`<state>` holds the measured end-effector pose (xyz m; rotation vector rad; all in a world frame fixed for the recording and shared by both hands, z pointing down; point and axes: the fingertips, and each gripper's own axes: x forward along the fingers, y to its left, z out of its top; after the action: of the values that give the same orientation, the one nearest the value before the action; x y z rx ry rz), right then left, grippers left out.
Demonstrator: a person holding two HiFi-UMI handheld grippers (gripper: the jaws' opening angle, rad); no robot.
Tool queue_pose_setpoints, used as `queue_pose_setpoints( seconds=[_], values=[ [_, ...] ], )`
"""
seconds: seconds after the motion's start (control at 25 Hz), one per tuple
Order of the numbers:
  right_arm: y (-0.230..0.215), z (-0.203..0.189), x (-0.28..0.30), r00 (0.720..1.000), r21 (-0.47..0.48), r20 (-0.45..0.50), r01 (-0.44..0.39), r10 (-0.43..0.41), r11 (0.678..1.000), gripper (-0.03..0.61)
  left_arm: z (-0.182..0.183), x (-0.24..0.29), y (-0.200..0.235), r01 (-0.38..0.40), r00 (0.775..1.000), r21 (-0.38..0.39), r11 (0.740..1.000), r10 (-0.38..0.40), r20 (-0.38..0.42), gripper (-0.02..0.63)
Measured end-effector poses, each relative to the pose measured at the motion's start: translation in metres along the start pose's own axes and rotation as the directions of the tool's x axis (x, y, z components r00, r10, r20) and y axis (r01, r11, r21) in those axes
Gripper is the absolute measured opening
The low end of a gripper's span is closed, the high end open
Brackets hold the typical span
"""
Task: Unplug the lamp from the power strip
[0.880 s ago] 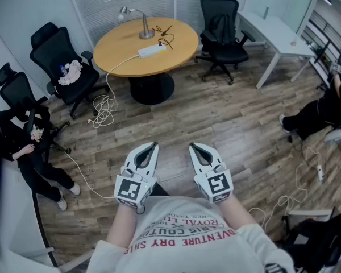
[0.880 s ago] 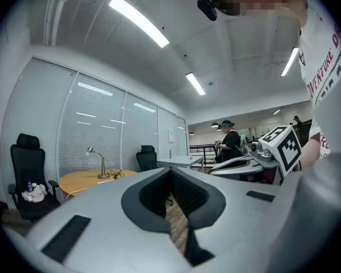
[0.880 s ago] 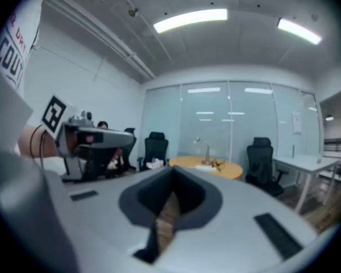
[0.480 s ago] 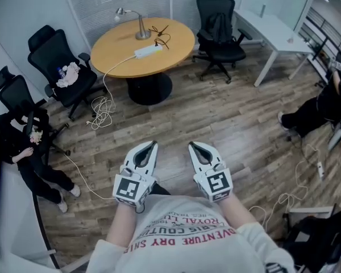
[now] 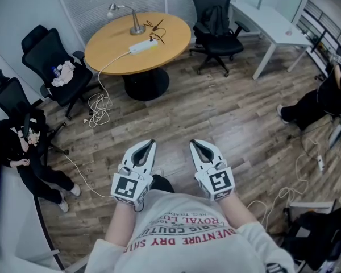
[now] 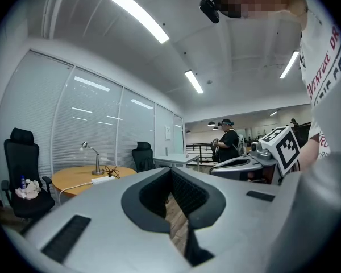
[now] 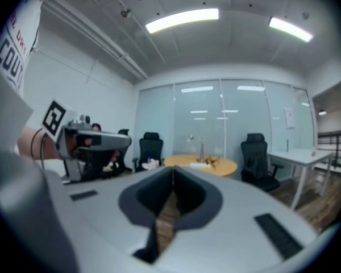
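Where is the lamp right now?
In the head view the lamp stands near the far edge of the round table, upper left of the picture, just beyond the white power strip.

A round wooden table carries a lamp, a white power strip and a tangled dark cord. A white cable drops over the table's edge to a coil on the plank floor.
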<state>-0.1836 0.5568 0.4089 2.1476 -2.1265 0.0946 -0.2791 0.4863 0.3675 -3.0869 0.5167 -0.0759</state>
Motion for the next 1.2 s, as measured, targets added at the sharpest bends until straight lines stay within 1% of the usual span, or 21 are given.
queue_pose_setpoints(
  seconds=[0.16,0.28,0.4,0.48,0.56,0.72,0.88,1.0,1.2],
  values=[
    [-0.002,-0.006,0.023,1.000,-0.006,-0.016,-0.012,0.012,1.000,0.029,-0.009,0.010,0.017,0.013,1.000,0.006,1.000,-0.013,-0.017,0.028],
    [-0.007,-0.005,0.049,1.000,-0.034,-0.018,-0.019,0.019,0.999,0.029,-0.016,0.026,0.038,0.020,1.000,0.006,1.000,-0.020,-0.021,0.028],
    [-0.015,-0.006,0.076,0.999,-0.052,-0.034,-0.009,0.008,0.999,0.029,-0.020,0.047,0.064,0.024,0.999,-0.007,1.000,-0.024,-0.031,0.028],
    [-0.024,-0.005,0.097,0.999,-0.042,-0.048,0.000,-0.002,0.999,0.029,-0.020,0.064,0.085,0.021,0.999,-0.023,1.000,-0.021,-0.034,0.028],
    [-0.037,-0.003,0.121,0.998,-0.038,-0.059,0.005,-0.007,0.999,0.029,-0.021,0.084,0.107,0.033,0.999,-0.022,0.999,-0.033,-0.025,0.028],
    [-0.065,0.002,0.175,0.997,-0.022,-0.075,0.023,-0.024,0.999,0.029,-0.015,0.127,0.157,0.028,0.999,-0.044,0.999,-0.029,-0.037,0.028],
    [-0.091,0.008,0.232,0.995,-0.006,-0.090,0.044,-0.045,0.999,0.029,-0.018,0.164,0.208,0.046,0.999,-0.037,0.998,-0.047,-0.023,0.028],
    [-0.103,0.012,0.272,0.994,-0.002,-0.096,0.044,-0.044,0.999,0.029,-0.022,0.186,0.245,0.054,0.998,-0.030,0.998,-0.054,-0.021,0.028],
    [-0.119,0.018,0.327,0.993,-0.002,-0.112,0.034,-0.034,0.999,0.029,-0.022,0.213,0.294,0.028,0.999,-0.075,0.997,-0.030,-0.022,0.028]
  ],
)
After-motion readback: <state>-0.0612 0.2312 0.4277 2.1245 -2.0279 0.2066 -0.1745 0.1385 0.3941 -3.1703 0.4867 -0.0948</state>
